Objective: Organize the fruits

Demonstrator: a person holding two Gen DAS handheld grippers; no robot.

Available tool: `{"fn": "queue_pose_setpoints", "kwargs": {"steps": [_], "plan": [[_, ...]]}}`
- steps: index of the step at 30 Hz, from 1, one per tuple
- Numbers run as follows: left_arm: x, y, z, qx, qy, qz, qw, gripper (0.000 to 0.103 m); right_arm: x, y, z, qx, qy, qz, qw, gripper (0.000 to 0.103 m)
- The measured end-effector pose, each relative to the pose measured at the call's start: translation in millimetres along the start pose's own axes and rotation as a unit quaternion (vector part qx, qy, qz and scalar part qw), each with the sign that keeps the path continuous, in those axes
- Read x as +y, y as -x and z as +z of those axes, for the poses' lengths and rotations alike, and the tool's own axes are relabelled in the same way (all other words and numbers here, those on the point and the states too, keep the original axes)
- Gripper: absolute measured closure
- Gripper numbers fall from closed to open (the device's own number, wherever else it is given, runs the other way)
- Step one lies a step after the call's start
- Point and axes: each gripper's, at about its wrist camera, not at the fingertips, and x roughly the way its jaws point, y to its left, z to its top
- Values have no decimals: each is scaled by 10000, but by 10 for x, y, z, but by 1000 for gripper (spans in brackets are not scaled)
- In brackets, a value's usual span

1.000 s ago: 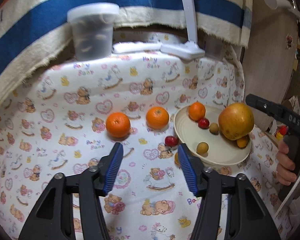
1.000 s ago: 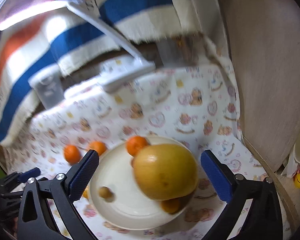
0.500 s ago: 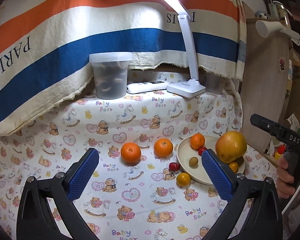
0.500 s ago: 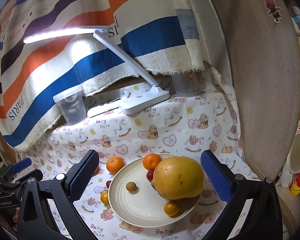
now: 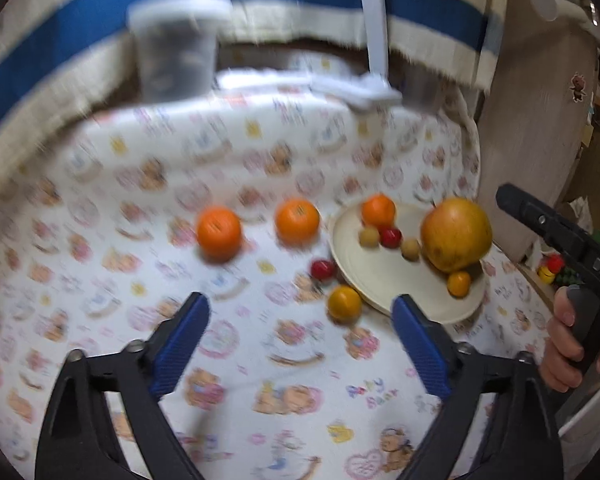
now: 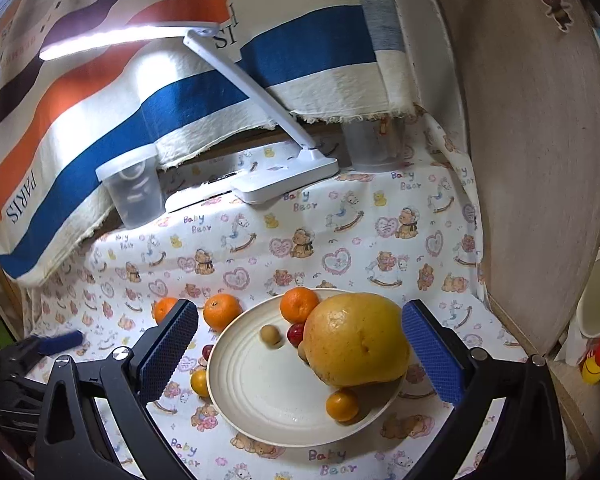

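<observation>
On the cream plate (image 6: 260, 400) sit a big grapefruit (image 6: 356, 340), one tangerine (image 6: 299, 305) and small fruits. Both grippers, left (image 5: 300, 344) and right (image 6: 300, 356), are wide open, holding nothing.

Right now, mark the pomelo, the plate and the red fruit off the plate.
pomelo (image 6: 356, 340), right wrist view, middle of its peel.
plate (image 6: 260, 396), right wrist view, bare ribbed floor.
red fruit (image 5: 323, 269), left wrist view, its centre, beside the plate rim.
</observation>
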Motion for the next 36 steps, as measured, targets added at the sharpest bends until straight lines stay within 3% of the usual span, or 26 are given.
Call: {"fn": "queue_pose_setpoints", "kwargs": {"steps": [3,7,14,23,27,34,35,36], "plan": [[-21,-188,-8,374,37,-92,9993,41,49,-13,-13,29,131,-21,9999,0],[-115,-327,-20,695,-264,-12,9972,56,91,0,-26,-27,306,-117,9995,0],[-378,-465,-119,895,-989,117,9910,58,141,57,-14,-130,533,-66,9985,0],[-511,-705,-27,929,-1025,51,9904,59,206,64,-34,-162,793,-184,9966,0],[-507,-743,-52,880,-1059,115,9904,74,184,43,-30,-96,711,-172,9973,0],[-378,-671,-9,776,-794,-13,9938,80,170,-2,-37,-28,686,-226,9974,0],[-346,-619,-1,753,-754,-28,9943,84,164,-11,-40,-5,668,-222,9975,0],[-325,-580,9,720,-723,-26,9948,99,159,-19,-41,14,649,-203,9977,0]]}}
